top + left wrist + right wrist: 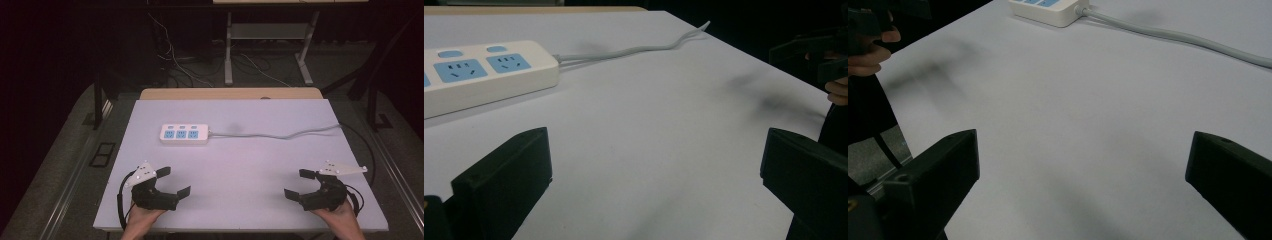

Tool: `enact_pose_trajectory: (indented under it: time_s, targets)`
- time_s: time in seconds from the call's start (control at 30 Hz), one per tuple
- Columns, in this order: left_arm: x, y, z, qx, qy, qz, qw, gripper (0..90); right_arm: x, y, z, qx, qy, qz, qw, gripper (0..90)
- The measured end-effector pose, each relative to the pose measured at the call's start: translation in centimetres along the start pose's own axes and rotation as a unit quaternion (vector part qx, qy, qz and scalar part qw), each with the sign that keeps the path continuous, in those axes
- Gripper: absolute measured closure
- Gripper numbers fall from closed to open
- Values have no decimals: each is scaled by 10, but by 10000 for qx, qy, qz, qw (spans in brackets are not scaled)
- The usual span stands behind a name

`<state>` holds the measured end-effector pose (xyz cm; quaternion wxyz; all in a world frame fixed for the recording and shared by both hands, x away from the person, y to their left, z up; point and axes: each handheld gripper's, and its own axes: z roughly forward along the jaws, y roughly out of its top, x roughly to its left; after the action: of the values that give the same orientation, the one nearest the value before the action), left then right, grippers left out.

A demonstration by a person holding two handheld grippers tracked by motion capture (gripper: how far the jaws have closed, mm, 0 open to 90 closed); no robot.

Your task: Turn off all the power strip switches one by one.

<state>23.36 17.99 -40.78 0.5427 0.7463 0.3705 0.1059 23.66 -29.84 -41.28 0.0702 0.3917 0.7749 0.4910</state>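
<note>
A white power strip (184,134) with three blue sockets lies on the white table top (240,170), left of centre toward the back. Its grey cable (290,134) runs right and off the table's edge. My left gripper (174,181) rests at the front left corner, jaws wide apart with nothing between them. At the front right, my right gripper (298,183) is likewise open and empty. In the left gripper view the power strip (484,75) lies ahead to the left. The right gripper view catches the strip's end (1050,10) and the cable (1173,36) far ahead.
A wooden board edge (230,93) runs along the table's back. Behind it on the dark floor stand metal stand legs (228,55) and loose wires (175,65). Rails run along both sides of the table.
</note>
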Motion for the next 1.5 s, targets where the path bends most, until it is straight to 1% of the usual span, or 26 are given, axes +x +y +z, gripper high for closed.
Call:
enact_pose_trajectory:
  time_s: [0.27,0.37,0.53,0.83,0.9,1.13,1.27,1.43,1.5]
  targets:
    - [0,1,1,48,-45,15,10000,0,-1,-1,-2,22,16,54,10000,6]
    - [0,1,1,51,-45,-37,10000,0,-1,-1,-2,33,35,71,10000,6]
    - [0,1,1,50,-82,-45,9999,0,-3,-1,-1,57,74,129,9999,6]
    - [-2,3,5,203,-140,25,9997,0,-4,-2,0,92,84,137,9998,6]
    - [-2,3,5,224,-146,-3,9996,0,-3,-2,0,99,87,144,9998,6]
    - [-1,5,7,358,-193,7,9992,0,-5,-1,2,96,121,167,9997,6]
    - [-2,7,8,425,-213,39,9989,0,-6,0,3,47,162,210,9996,6]
    - [-1,12,7,450,-247,50,9987,0,-6,2,6,104,156,209,9996,7]
    - [0,14,7,467,-262,60,9985,0,-6,2,6,131,190,197,9995,6]
